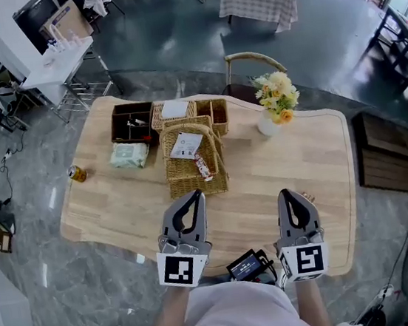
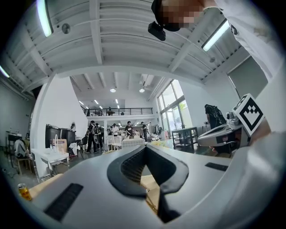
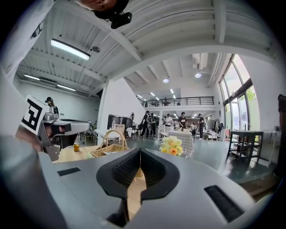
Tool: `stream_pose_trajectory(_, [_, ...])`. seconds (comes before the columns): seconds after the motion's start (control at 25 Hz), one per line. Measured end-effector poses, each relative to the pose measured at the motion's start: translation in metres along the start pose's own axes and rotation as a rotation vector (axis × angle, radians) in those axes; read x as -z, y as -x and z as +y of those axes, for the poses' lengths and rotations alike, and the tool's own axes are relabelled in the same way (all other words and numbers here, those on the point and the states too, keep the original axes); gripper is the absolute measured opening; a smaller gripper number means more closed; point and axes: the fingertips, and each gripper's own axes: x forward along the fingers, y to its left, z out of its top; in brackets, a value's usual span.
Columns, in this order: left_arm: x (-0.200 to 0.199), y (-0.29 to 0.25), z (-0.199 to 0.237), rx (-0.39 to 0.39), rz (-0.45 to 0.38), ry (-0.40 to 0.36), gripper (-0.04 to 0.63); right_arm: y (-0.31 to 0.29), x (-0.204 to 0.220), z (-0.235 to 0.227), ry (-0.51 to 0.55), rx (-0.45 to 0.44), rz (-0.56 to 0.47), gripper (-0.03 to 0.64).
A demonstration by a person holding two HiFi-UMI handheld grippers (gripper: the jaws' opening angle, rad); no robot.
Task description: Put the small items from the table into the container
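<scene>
A packet (image 1: 186, 146) and a bar (image 1: 203, 167) are seen inside the basket (image 1: 196, 184) at mid-table, well beyond both grippers. The left gripper (image 1: 193, 196) and right gripper (image 1: 286, 194) are held over the table's (image 1: 120, 207) near edge, jaws together, nothing gripped.

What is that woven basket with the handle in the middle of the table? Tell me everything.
The basket is tan wicker, rectangular, with an arched handle over its open top. It stands upright on the wooden table, just in front of a lower wicker tray. Inside lie a white packet and a small red-and-white wrapper.
</scene>
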Motion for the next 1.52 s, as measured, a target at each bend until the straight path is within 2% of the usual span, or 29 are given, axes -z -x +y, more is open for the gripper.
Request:
stream_pose_trajectory(0.24, [-0.003,-0.003,-0.009,0.018,0.004,-0.015,0.003,0.013,-0.001,-0.009,-0.010,0.014,-0.014,0.020])
stream_pose_trajectory(0.4, [-0.002,-0.003,-0.016,0.047,0.019,-0.063,0.003,0.018,0.000,-0.014,-0.013,0.016,-0.015,0.020])
stream_pose_trajectory(0.76, [-0.001,-0.011,-0.030,0.072,0.010,-0.066,0.003,0.030,0.018,-0.053,-0.035,0.072,0.016,0.021])
stream_pose_trajectory(1.16, [0.024,-0.034,-0.067,0.122,0.060,-0.018,0.003,0.047,0.066,-0.093,-0.157,0.132,0.102,0.021])
stream_pose_trajectory(1.52, [0.062,-0.064,-0.115,0.189,0.121,0.020,0.003,0.067,0.128,-0.134,-0.281,0.182,0.219,0.023])
